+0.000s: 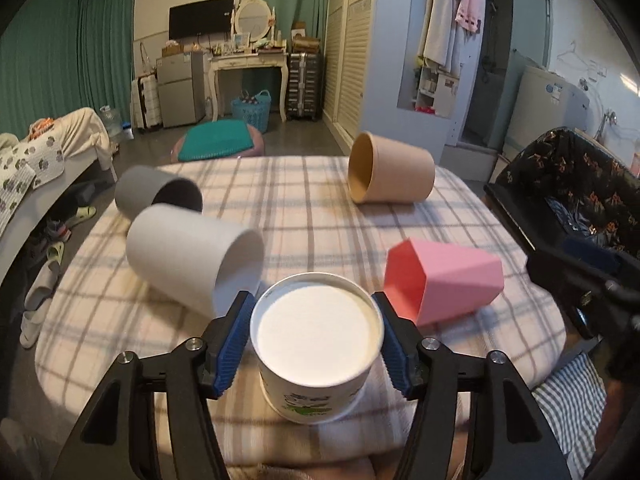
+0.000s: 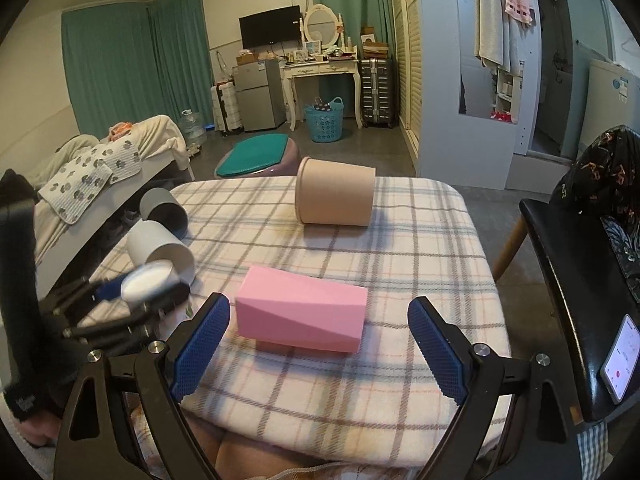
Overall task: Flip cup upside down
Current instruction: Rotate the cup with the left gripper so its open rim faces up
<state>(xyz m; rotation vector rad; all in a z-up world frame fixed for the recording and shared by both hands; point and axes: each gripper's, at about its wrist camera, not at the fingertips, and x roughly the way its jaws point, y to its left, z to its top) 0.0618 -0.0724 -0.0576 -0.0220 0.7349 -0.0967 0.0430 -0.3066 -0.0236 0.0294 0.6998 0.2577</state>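
Observation:
My left gripper (image 1: 316,328) is shut on a white paper cup with green print (image 1: 316,360). The cup stands bottom-up on the plaid cloth, its white base facing up. It also shows blurred in the right wrist view (image 2: 146,286), inside the left gripper (image 2: 132,300). My right gripper (image 2: 320,344) is open and empty, its blue pads on either side of a pink faceted cup (image 2: 302,318) lying on its side, without touching it. That pink cup (image 1: 444,280) lies just right of the white cup.
The table has a plaid cloth (image 2: 400,264). On it lie a light grey cup (image 1: 192,260), a dark grey cup (image 1: 158,192) and a brown cup (image 1: 390,174), all on their sides. A black chair (image 2: 568,280) with a phone (image 2: 620,356) stands at the right. A bed is at the left.

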